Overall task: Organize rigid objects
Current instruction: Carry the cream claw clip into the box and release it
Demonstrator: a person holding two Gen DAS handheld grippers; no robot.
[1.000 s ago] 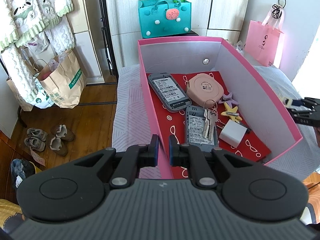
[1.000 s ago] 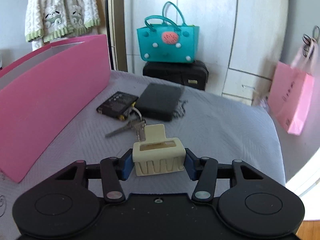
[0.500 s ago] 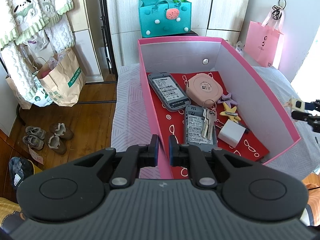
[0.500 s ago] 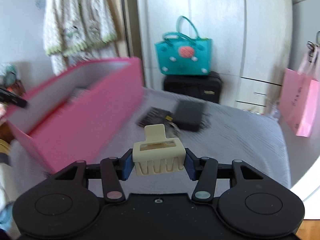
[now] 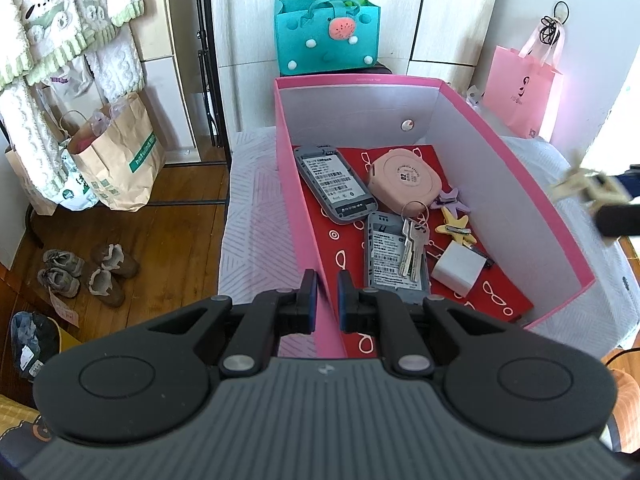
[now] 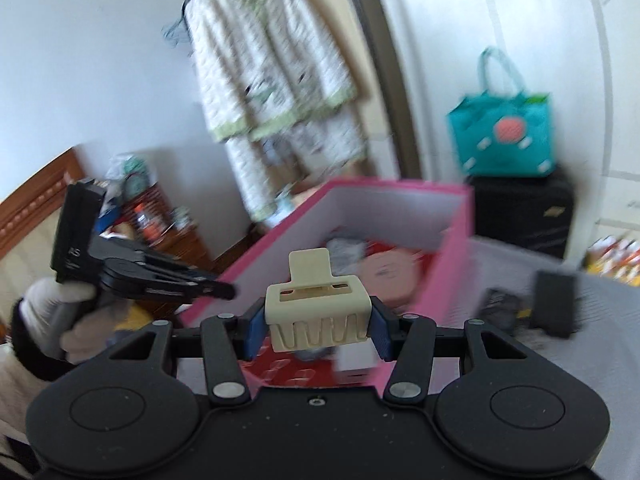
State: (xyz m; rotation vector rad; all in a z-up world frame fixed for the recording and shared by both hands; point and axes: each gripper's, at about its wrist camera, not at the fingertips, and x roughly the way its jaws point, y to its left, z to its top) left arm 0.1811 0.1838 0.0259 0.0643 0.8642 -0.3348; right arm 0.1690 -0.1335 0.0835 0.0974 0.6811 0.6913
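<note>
A pink box (image 5: 532, 184) with a red lining stands on the bed. In it lie a grey phone (image 5: 334, 184), a round pink case (image 5: 404, 178), keys (image 5: 412, 244), two star clips (image 5: 454, 226) and a white charger (image 5: 458, 268). My left gripper (image 5: 326, 294) is shut on the box's near left wall. A cream claw hair clip (image 6: 318, 312) sits in my right gripper (image 6: 318, 330), which is shut on it and hangs beside the box's right rim (image 6: 464, 240). The left wrist view shows that gripper (image 5: 600, 196) blurred at the right edge.
A black wallet (image 6: 556, 304) and a blurred dark battery (image 6: 500, 306) lie on the bedspread right of the box. A teal bag (image 5: 326, 36) stands behind the box, and a pink paper bag (image 5: 520, 92) at back right. On the floor at left are a brown paper bag (image 5: 120, 156) and shoes (image 5: 88, 272).
My right gripper has risen and swung left with the clip, from low over the bedspread to beside the box's rim. The left gripper has not moved.
</note>
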